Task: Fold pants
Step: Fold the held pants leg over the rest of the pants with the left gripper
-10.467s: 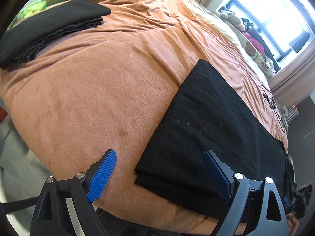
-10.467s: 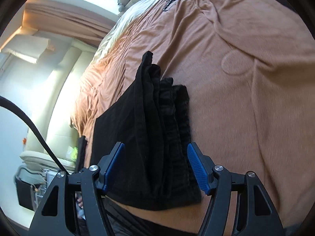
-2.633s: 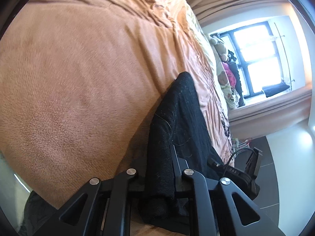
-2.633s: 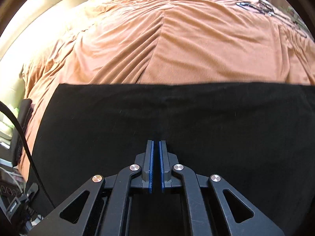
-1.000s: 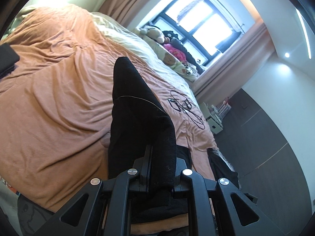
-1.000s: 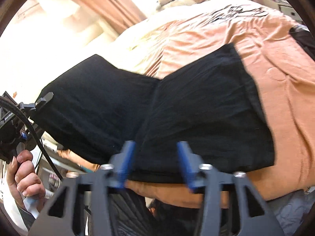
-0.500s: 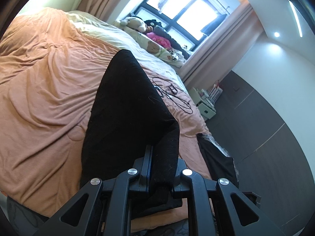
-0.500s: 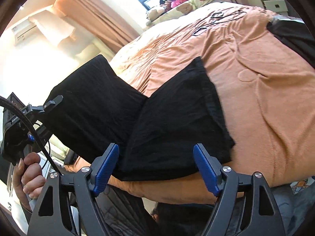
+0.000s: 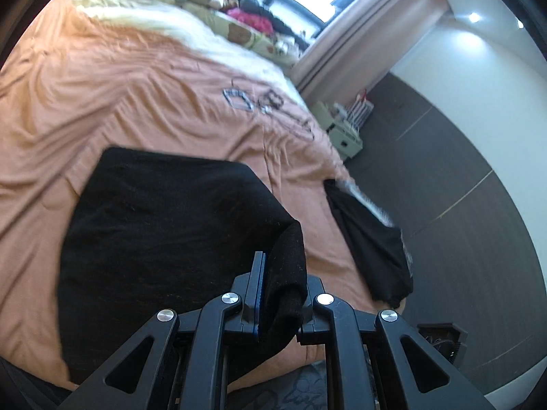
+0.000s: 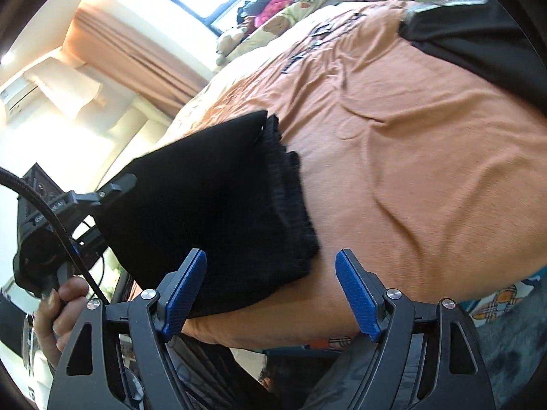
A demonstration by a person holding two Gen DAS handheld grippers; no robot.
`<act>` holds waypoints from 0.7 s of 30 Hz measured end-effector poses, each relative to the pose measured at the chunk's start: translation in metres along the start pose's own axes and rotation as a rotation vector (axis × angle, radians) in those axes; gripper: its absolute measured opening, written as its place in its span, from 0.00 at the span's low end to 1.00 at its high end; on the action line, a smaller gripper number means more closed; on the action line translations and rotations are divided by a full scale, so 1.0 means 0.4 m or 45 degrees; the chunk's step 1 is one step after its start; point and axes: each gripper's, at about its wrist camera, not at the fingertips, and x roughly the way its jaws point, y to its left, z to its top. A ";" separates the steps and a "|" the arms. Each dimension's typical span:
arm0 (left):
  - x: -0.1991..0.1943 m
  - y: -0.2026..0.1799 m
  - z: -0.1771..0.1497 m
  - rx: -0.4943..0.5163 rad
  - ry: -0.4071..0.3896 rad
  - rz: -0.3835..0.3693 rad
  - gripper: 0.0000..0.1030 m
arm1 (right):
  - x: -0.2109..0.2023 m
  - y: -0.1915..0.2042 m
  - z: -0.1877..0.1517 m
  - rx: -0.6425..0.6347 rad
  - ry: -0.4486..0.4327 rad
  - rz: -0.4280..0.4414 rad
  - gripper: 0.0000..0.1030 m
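Since half a second ago the raised flap of the black pants (image 9: 164, 225) has come down over the half already lying on the bed (image 9: 119, 95), so the stack now reads as one squarish pad near the bed's near edge. Only the left claw (image 9: 278, 294) has hold of it, pinched shut on a thick roll of the near corner, which stands up off the pad. At the other side the right claw (image 10: 271, 294) hangs wide, its ribbed blue pads (image 10: 355, 294) apart and gripping nothing, just beside the pad's near corner.

Trouble from here lies in that held corner: if the left claw pulls away before it lets go, the soft top layer will likely drag and skew off the layers beneath, and the pad sits close enough to the edge that a tug could slide it towards the floor. Its far side already shows stepped, ribbed edges (image 10: 290, 188) that do not line up.

Matte and slightly fuzzy, the cloth looks like a knit, though blur makes that uncertain; the orange cover under it is smooth and creased in long soft ridges
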 end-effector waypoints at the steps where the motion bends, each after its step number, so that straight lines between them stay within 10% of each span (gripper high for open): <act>1: 0.013 -0.004 -0.006 0.002 0.012 -0.004 0.14 | -0.003 -0.008 0.002 0.011 0.000 -0.005 0.75; 16: 0.098 -0.055 -0.048 0.035 0.126 0.003 0.14 | -0.025 -0.045 0.009 0.072 -0.012 0.023 0.75; 21: 0.108 -0.027 -0.055 -0.002 0.196 -0.029 0.28 | -0.021 -0.049 0.012 0.080 -0.011 0.027 0.75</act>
